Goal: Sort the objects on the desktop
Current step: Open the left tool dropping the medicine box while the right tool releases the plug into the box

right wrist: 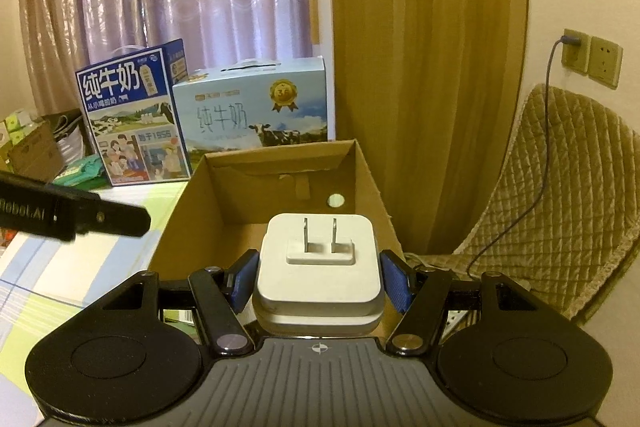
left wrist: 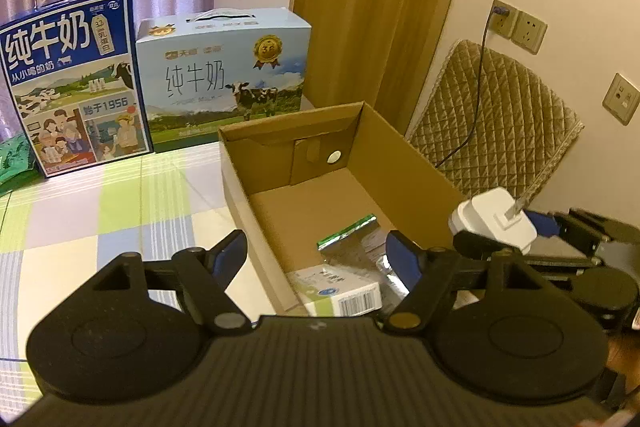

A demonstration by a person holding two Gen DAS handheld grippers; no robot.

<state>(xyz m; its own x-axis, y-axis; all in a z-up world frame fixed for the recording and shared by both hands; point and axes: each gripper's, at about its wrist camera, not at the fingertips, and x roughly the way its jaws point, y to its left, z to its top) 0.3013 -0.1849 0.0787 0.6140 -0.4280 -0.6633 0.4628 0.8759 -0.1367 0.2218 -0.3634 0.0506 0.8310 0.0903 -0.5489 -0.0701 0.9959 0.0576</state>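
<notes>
An open cardboard box [left wrist: 404,163] [right wrist: 372,183] stands on the checked tablecloth. Inside it lie a silver foil pack [left wrist: 352,247] and a small white carton with a barcode [left wrist: 344,291]. My left gripper [left wrist: 316,255] hangs open over the box's near left wall, nothing between its fingers. My right gripper [right wrist: 320,275] is shut on a white plug adapter [right wrist: 320,263], prongs pointing forward, held above the near end of the box. In the left wrist view the adapter [left wrist: 494,223] sits at the box's right rim. The left gripper's finger [right wrist: 100,217] shows at the left of the right wrist view.
Two milk cartons, dark blue [left wrist: 76,79] and light blue [left wrist: 228,75], stand behind the box before a curtain. A quilted chair back [left wrist: 500,131] and wall sockets [left wrist: 516,25] with a plugged cable are at right. Green packs [right wrist: 80,169] lie at far left.
</notes>
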